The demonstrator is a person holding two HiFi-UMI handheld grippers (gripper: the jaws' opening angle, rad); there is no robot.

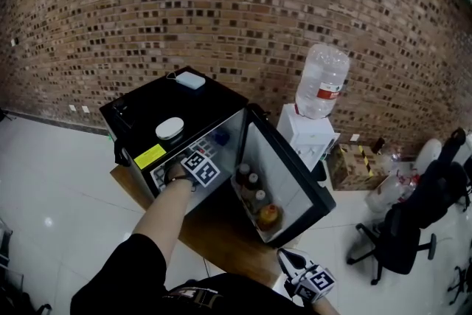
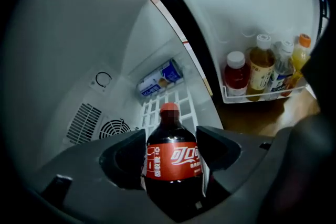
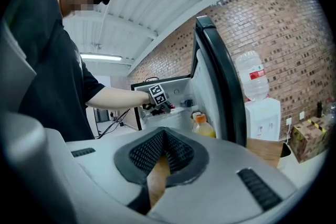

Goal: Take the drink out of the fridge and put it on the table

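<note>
Already within reach, the cola bottle stands upright inside the fridge, red cap on, in front of a white wire shelf and a carton lying at the back. The left gripper is in the fridge with the bottle between its jaws. They stand apart, one on each side of the red label and very close to it, and by my reading they are not yet pressing on it. The fridge door hangs wide open, with a row of other bottles in its rack.

The fridge sits on the wooden table, whose bare front part lies just ahead of the door. The right gripper waits low over that table edge, jaws brought together with nothing in them.

As for progress, I judge the task to be at its early middle: the door is open and the drink is bracketed, but it is neither gripped nor lifted. What remains is closing on the bottle, drawing it out past the door, and setting it upright on the free tabletop.
</note>
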